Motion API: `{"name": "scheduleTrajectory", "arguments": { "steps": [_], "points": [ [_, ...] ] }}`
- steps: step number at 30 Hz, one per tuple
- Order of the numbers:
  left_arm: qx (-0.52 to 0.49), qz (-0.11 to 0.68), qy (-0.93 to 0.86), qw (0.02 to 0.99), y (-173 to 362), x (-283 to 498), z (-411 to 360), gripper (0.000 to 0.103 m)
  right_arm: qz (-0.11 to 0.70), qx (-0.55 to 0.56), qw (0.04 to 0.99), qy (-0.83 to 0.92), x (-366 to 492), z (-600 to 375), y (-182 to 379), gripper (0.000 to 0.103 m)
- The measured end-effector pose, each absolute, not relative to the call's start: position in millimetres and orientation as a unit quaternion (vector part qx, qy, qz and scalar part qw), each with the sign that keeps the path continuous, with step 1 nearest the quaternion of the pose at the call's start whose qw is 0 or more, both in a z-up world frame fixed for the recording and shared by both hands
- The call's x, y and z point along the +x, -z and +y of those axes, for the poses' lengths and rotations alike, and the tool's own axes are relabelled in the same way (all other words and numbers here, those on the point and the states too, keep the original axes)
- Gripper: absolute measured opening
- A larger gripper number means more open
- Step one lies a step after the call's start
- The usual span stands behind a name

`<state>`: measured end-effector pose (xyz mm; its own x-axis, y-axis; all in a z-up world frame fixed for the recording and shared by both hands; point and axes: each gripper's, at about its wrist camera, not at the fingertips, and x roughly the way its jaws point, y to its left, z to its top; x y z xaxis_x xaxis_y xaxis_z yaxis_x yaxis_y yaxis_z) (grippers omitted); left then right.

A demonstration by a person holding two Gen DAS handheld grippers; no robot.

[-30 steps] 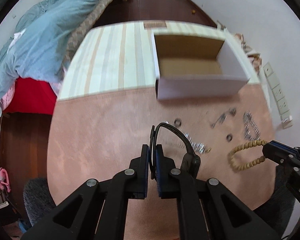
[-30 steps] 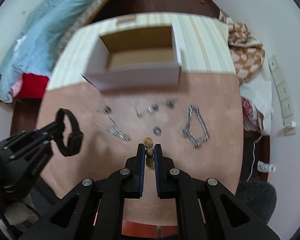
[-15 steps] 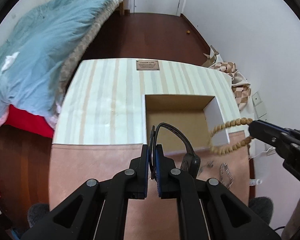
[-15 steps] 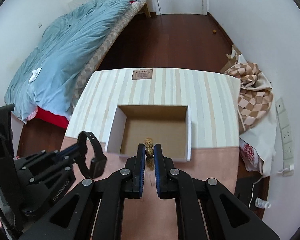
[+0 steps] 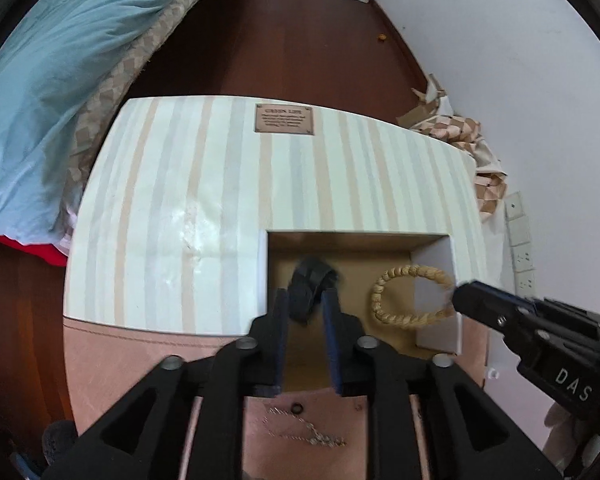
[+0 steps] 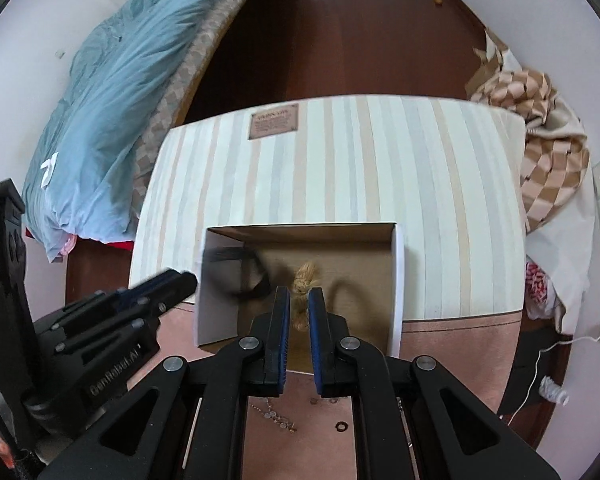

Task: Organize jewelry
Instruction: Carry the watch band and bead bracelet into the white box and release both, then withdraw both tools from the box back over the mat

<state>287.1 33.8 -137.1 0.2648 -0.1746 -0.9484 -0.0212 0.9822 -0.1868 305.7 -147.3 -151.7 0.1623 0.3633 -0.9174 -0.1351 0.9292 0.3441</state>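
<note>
An open white cardboard box stands on the striped cloth. My left gripper is open over the box; the black band is blurred, loose between and beyond its fingers. My right gripper is open over the box; the tan bead bracelet hangs blurred between its fingers, and whether it still touches them is unclear. A silver chain and a small ring lie on the pink mat under the grippers.
The striped cloth bears a brown label. A bed with a blue duvet is at left, a checked cloth at right. Wall sockets and dark wood floor lie beyond.
Both grippers moved forward over the box and opened. The black band and the bead bracelet have come loose and are dropping into the box.
</note>
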Motion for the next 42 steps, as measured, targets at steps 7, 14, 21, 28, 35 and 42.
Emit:
{"name": "scheduleTrajectory", "arguments": {
  "steps": [7, 14, 21, 28, 35, 42],
  "points": [
    [-0.066, 0.585, 0.004, 0.808, 129, 287, 47, 0.096, 0.618, 0.063, 0.773, -0.126, 298, -163, 153, 0.057],
    [-0.026, 0.560, -0.045, 0.827, 133, 265, 54, 0.103, 0.589, -0.041, 0.805, -0.060, 272, -158, 154, 0.093],
    [0.003, 0.546, -0.058, 0.836, 137, 238, 48, 0.103, 0.586, -0.040, 0.808, -0.049, 249, -159, 165, 0.099],
    [0.012, 0.529, -0.066, 0.846, 123, 211, 47, 0.103, 0.569, -0.031, 0.820, -0.051, 224, -159, 153, 0.099],
    [0.027, 0.497, -0.084, 0.863, 92, 179, 49, 0.103, 0.544, -0.017, 0.837, -0.056, 196, -160, 126, 0.099],
    [0.032, 0.471, -0.073, 0.879, 64, 146, 47, 0.103, 0.513, -0.018, 0.856, -0.058, 161, -159, 93, 0.099]
  ]
}}
